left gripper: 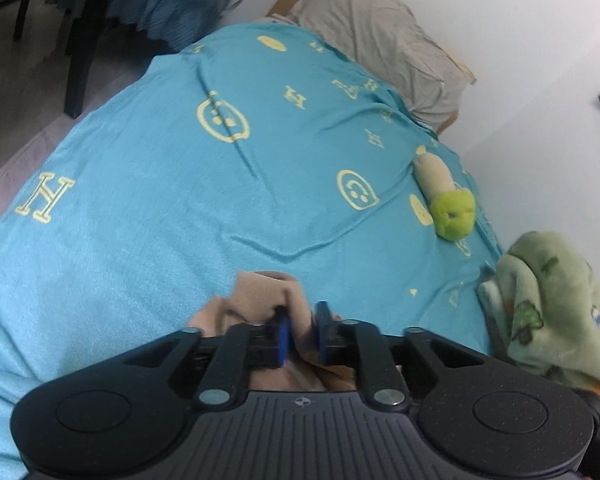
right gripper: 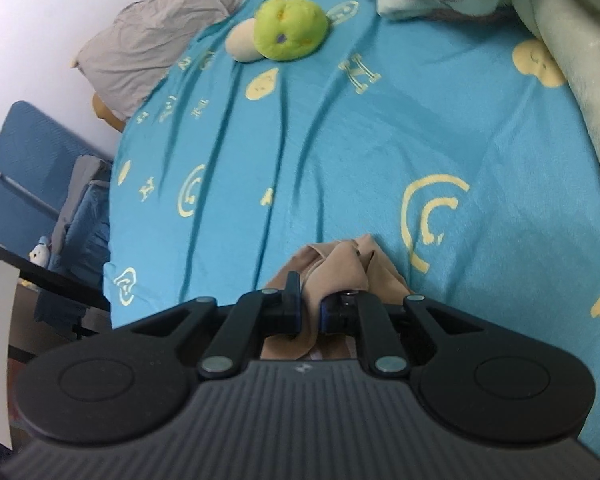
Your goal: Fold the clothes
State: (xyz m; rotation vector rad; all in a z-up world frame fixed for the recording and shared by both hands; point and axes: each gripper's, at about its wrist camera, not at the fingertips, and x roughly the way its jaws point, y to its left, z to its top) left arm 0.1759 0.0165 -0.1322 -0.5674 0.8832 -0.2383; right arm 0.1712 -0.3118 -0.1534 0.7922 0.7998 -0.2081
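A beige garment [left gripper: 260, 292] is bunched up at the near edge of a bed covered by a turquoise sheet [left gripper: 180, 184] with yellow prints. My left gripper [left gripper: 302, 332] is shut on a fold of this beige cloth, which passes between its blue pads. In the right wrist view the same beige garment [right gripper: 340, 268] is bunched in front of my right gripper [right gripper: 310, 308], which is shut on another fold of it. Most of the garment is hidden under the gripper bodies.
A green and beige plush toy [left gripper: 448, 200] lies on the sheet, also in the right wrist view [right gripper: 288, 28]. A pale green fleece blanket [left gripper: 548, 304] is heaped at the bed's edge. A grey pillow [left gripper: 384, 40] lies at the head. Dark furniture [left gripper: 80, 40] and a blue chair [right gripper: 32, 168] stand beside the bed.
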